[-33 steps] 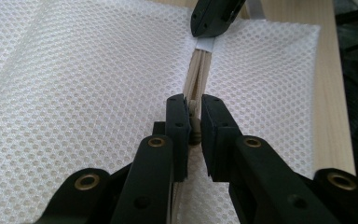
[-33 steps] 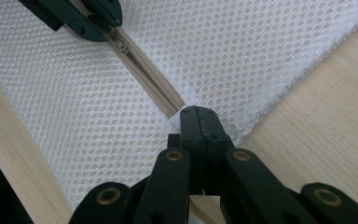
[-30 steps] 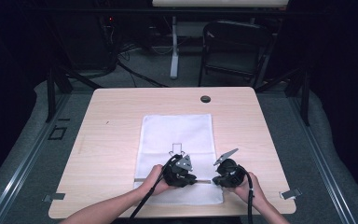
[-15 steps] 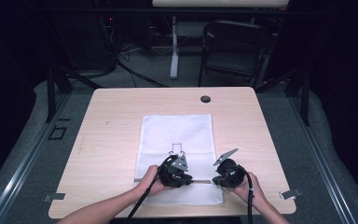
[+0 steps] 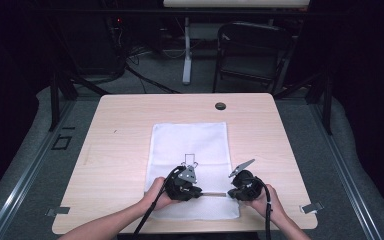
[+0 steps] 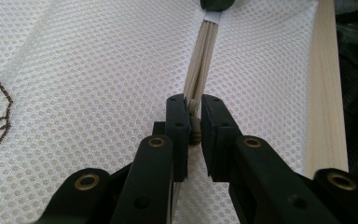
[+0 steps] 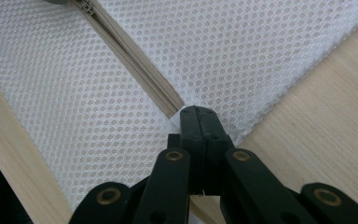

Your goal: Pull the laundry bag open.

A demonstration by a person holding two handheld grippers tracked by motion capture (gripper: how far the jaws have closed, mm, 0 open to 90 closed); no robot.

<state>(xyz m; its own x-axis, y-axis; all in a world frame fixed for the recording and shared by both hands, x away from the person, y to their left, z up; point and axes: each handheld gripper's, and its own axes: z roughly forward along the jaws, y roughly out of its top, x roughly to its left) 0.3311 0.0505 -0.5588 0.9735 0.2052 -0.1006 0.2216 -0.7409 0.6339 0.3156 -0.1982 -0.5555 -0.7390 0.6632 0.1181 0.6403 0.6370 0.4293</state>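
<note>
Dark surroundings, a folding chair [image 5: 250, 50] and cabling on the floor frame a pale wooden table [image 5: 120, 125], on which a white mesh bag [image 5: 190, 140] lies flat, its near end close to the table's near edge and slightly right of centre. A small line-drawn emblem [image 5: 190, 159] sits mid-bag.

Item under work: the beige zipper [image 5: 213, 194], which runs across the bag's near end, parallel to the table's near edge. Its long axis therefore lies straight along the line between the two grippers.

Left gripper [image 6: 194, 122]: jaws drawn narrow, pinching the zipper's pull [image 6: 195, 125] between the pads. From this gripper the zipper tape [image 6: 203, 56] runs directly ahead toward the other gripper at the far end. In the high view this gripper [image 5: 184, 186] sits over the bag's near end, left of centre.

Right gripper [image 7: 199, 122]: jaws fully together, clamped on the bag's fabric at the zipper's end stop, at the bag's near right corner, with bare table just beside it. In the high view it [image 5: 242, 185] stands near the table's near edge, right of the left gripper.

Assessment: the right gripper serves as anchor and the left carries the pull. The coming move turns on travel along the zipper's axis, either toward or away from the anchored end; which way opens it cannot be judged with certainty, as the teeth's state near the pull is partly hidden. Any drift off-axis risks bunching the mesh.
</note>
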